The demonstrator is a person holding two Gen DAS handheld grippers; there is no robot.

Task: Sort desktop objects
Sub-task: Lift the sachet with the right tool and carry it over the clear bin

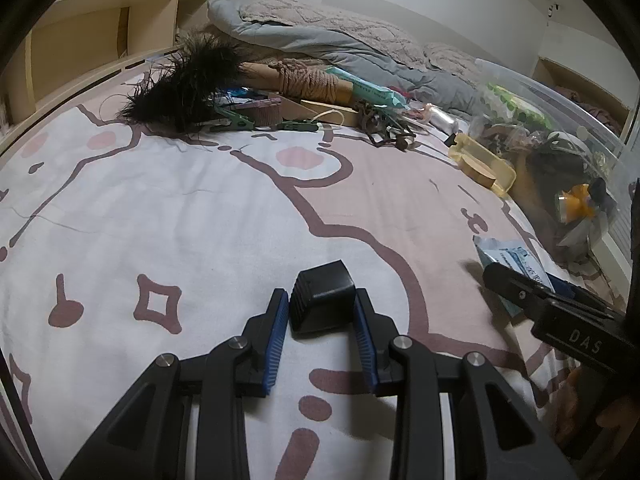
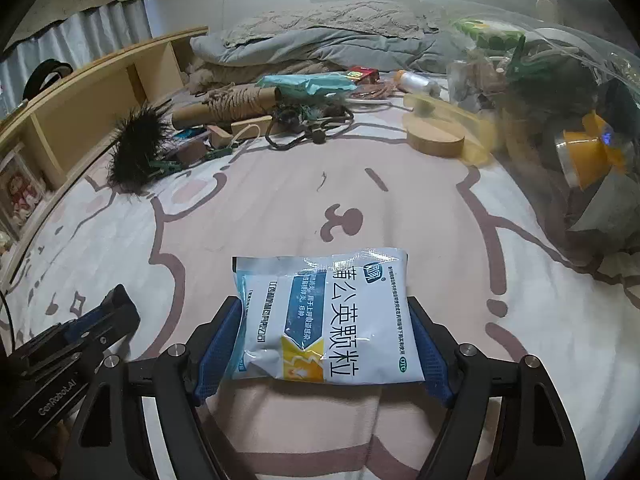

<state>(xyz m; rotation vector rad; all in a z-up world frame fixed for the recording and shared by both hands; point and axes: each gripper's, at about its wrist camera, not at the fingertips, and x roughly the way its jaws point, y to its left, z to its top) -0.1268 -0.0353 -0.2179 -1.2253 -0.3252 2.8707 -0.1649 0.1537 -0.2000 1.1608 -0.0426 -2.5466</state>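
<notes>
At six o'clock your right gripper (image 2: 322,344) brackets the medicine sachet (image 2: 326,316) for sorting, while your left gripper (image 1: 322,320) clamps a black cube (image 1: 322,300)

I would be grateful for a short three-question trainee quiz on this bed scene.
1. True or false: the left gripper is closed on a black cube.
2. What lies between the right gripper's pads? A) white sachet B) black feather duster C) round wooden disc
3. Fill in: the rope is wound around a cardboard ____.

Key: 1 true; 2 A; 3 tube.
</notes>
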